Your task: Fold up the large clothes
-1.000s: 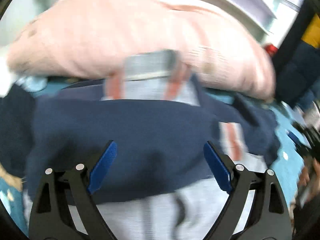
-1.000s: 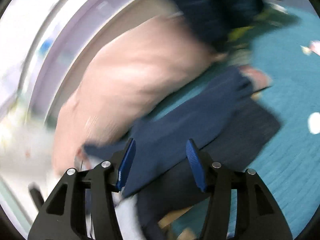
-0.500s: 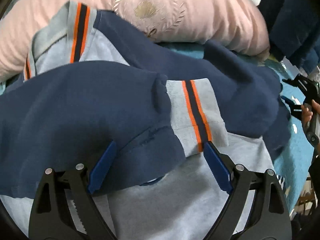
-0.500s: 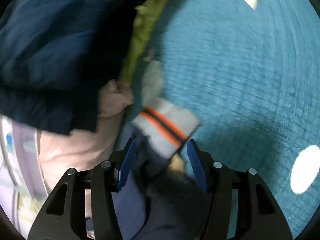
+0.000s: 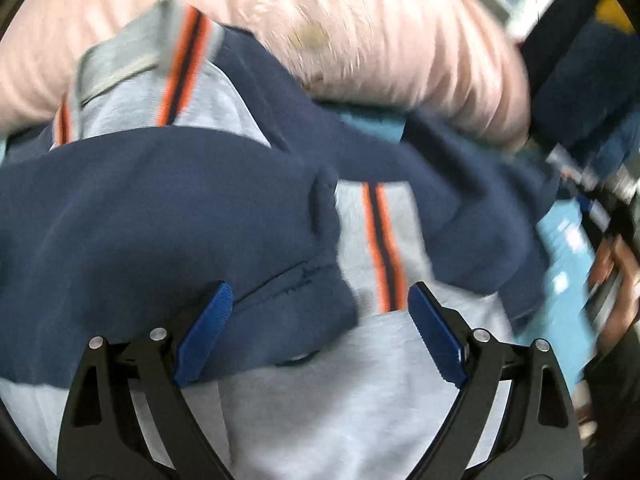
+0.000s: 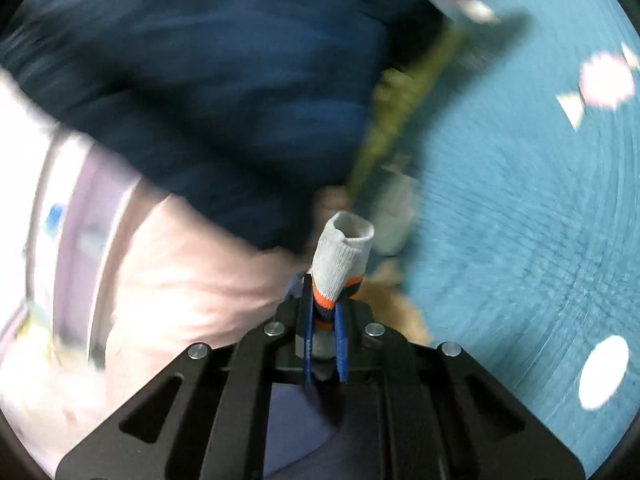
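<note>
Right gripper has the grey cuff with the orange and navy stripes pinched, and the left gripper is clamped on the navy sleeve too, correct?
Not quite. The left gripper is open, its fingers apart over the navy sleeve, as the left wrist view shows. The right gripper is closing on the striped cuff.

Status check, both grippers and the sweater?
Right gripper closing on grey striped cuff. Left gripper open over the navy-grey sweater, nothing gripped. Pink pillow crowds the far edge.

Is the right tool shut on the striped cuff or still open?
Closing on it: the grey, orange-striped cuff sits pinched between the right tool pads.
</note>
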`<state>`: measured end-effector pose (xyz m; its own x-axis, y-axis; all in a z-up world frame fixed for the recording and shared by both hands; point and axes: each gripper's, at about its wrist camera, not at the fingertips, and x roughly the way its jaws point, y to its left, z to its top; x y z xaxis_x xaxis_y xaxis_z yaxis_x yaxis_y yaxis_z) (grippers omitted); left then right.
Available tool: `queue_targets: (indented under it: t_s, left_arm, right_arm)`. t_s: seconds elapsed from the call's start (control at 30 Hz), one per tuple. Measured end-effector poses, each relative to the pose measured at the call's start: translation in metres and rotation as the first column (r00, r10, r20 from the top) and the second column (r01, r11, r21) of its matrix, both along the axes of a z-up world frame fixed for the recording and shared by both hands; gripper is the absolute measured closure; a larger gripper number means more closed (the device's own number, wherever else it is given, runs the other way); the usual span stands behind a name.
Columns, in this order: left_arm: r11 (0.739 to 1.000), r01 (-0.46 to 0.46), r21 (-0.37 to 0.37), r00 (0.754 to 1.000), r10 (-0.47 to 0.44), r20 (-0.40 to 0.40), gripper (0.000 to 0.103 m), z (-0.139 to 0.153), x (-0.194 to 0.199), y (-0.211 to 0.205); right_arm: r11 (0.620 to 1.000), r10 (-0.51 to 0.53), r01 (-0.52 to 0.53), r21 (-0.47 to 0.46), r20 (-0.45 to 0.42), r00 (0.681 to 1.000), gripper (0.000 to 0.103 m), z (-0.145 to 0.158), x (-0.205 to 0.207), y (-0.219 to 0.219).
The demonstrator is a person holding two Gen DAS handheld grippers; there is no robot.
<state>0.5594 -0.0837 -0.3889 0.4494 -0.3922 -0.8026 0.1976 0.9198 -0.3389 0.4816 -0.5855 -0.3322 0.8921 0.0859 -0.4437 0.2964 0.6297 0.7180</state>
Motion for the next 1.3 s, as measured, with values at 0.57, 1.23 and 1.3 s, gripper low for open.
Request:
queue_targets:
  t_s: [0.57,1.23,1.3]
  left_arm:
    - [0.925,-0.379,0.036,0.925,0.377,0.052,0.013,0.04,-0.053,0.246]
    - [0.915,-0.402,0.028,0.915,0.401,0.048,0.013,0.037,-0.064,0.281]
    - [0.919,-0.393,0.014,0.918,0.391,0.069,0.013,0.047,-0.062,0.273]
  right_arm:
    - [0.721,0.631,-0.576,-0.384,0.021,0.776,0.095,0.13,0.001,0.391]
    - [0.574,0.709,-0.729,-0.373,-0.219,0.671,0.04,0.03,0.026,0.539]
    - [0.585,0.706,-0.708,-0.396,-0.18,0.685,0.039,0.047,0.02,0.52]
